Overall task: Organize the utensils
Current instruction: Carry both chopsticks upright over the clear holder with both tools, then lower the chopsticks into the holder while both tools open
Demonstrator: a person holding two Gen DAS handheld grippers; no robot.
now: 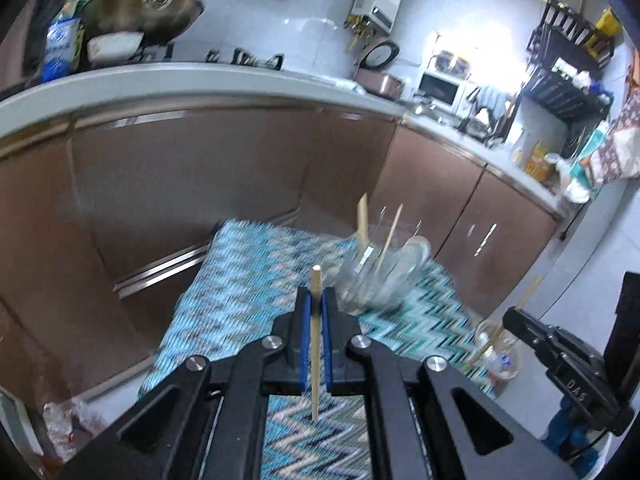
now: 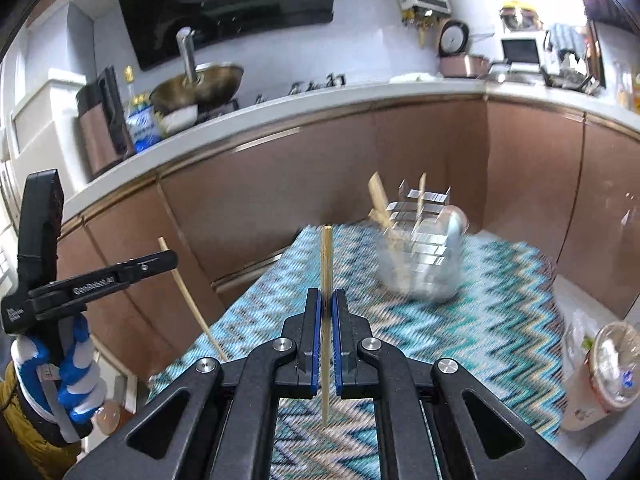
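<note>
While each clamps one chopstick, the left gripper (image 1: 316,304) and right gripper (image 2: 327,306) hover short of the glass holder (image 2: 420,256) on the zigzag cloth (image 2: 500,320). Some sticks already stand inside; these two remain. Only the right view shows the gloved hand (image 2: 76,364).

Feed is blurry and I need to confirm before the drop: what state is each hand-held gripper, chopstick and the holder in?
Left hand-held gripper: shut on a chopstick.
Left chopstick: clamped, upright, above the cloth.
Right hand-held gripper: shut on a chopstick.
Right chopstick: clamped, upright.
Holder: standing on the cloth, motion-blurred, with chopsticks already in it, leaning.
</note>
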